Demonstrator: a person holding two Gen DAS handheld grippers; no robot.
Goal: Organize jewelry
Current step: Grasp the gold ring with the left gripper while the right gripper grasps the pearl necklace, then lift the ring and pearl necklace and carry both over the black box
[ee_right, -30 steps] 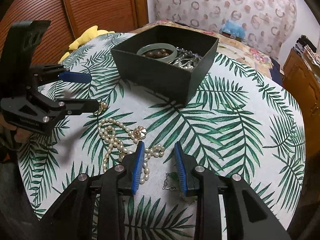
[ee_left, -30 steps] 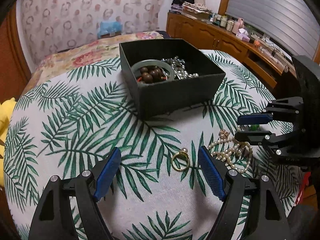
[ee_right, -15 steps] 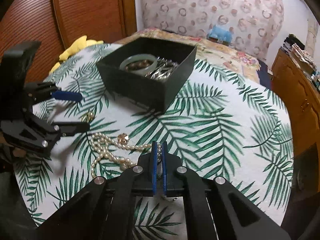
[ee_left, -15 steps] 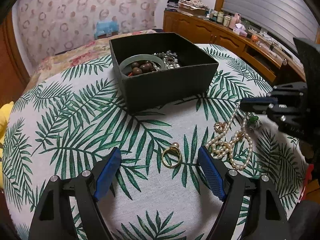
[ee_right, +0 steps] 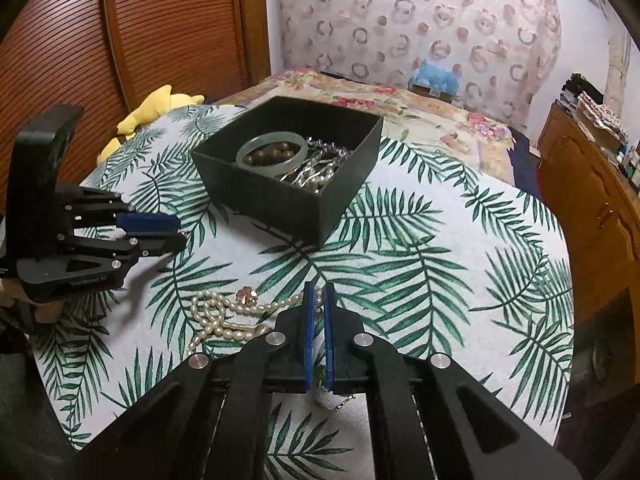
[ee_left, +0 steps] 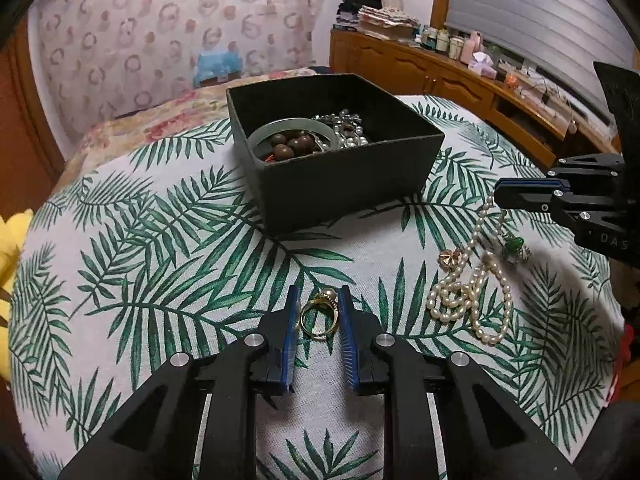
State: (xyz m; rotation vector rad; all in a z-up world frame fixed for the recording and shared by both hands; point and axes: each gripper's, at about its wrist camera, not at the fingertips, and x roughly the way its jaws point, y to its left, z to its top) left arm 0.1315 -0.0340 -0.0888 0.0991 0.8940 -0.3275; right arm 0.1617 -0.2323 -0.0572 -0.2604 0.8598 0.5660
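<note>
Ring [ee_left: 319,316]: gold band with a pearl, lying on the table [ee_left: 180,264] between the blue pads of the left gripper [ee_left: 319,334]. Jaws closing around it, the pads right at the band's two sides; whether they press on it yet cannot be told.

Necklace [ee_left: 470,292]: pearl strand, mostly heaped on the table right of the ring, with a gold flower clasp [ee_left: 449,258]. One length rises to the right gripper [ee_right: 316,334], whose jaws are pressed together and pinch the strand. A green pendant [ee_left: 513,246] hangs just beside that length, below the gripper.

Box [ee_left: 340,184]: black, open-topped, square, standing on the table beyond both grippers, well apart from the ring. Contents: jade bangle [ee_left: 288,132], brown beads [ee_left: 292,146] inside the bangle, silver and pearl pieces [ee_left: 348,130] beside it.

Table: round, covered with a white cloth printed with green palm leaves.

Surroundings: yellow plush [ee_right: 156,110] at the table's edge; floral bed [ee_right: 400,108] behind; wooden cabinet [ee_left: 440,76] with bottles along the wall.
</note>
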